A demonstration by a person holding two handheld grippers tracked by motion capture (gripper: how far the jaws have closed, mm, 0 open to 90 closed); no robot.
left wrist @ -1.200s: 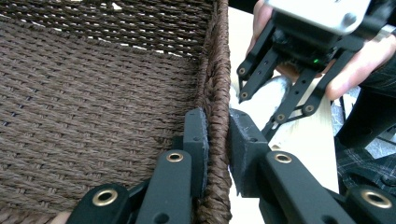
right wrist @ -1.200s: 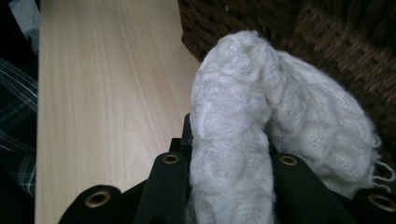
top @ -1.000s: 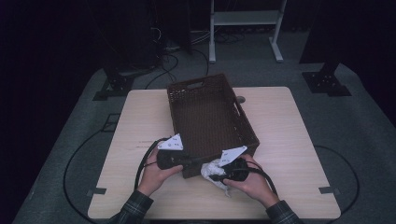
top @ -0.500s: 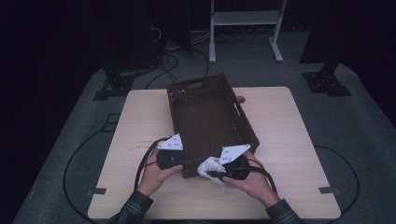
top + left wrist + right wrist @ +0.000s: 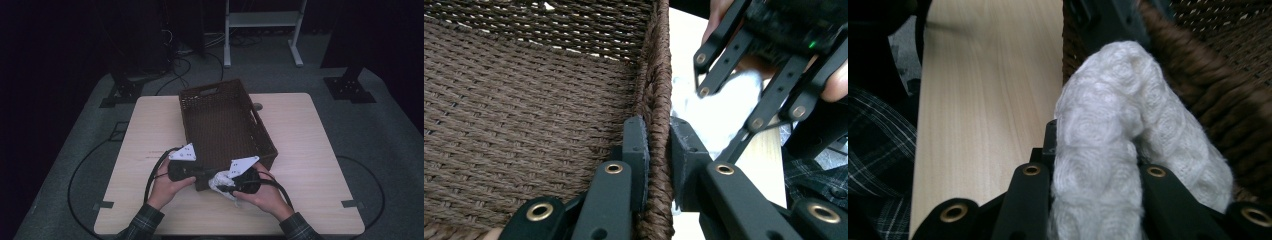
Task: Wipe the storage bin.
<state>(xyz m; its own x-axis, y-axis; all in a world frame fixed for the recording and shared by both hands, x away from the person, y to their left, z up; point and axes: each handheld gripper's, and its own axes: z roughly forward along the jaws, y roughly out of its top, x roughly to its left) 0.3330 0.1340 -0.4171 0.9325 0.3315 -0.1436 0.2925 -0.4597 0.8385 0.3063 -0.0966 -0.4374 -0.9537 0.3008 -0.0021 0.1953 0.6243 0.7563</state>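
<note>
High view: the left tongs [image 5: 200, 173] clamp the near wall of the brown woven basket [image 5: 225, 125], which sits on the counter [image 5: 310, 150]. The right tongs [image 5: 225, 187] hold a bunched white cloth [image 5: 221, 181] just outside that same near wall, on the person's side of the basket. The step in hand looks like lifting the cloth over the rim and dropping it inside. To do it well, I would keep the left grip firm so the basket cannot slide, raise the cloth fully above the rim before carrying it across, and let go only once its hanging end is past the wall.

Left gripper view: the left tongs [image 5: 658, 150] are clenched on the basket's braided rim [image 5: 656, 90], one jaw inside the basket and one outside, pads pressing the weave. Beyond the rim, outside the basket, the white cloth [image 5: 719, 115] shows beside the right tongs' black linkages [image 5: 744, 75].

Right gripper view: the right tongs [image 5: 1093, 165] are closed on the cloth [image 5: 1113, 125], which bulges up between the jaws and folds over toward the basket wall [image 5: 1198, 75]. The cloth lies close against the outside of the wall, possibly touching it, and is not yet over the rim. The bare counter [image 5: 988, 100] stretches away on the side away from the basket.
</note>
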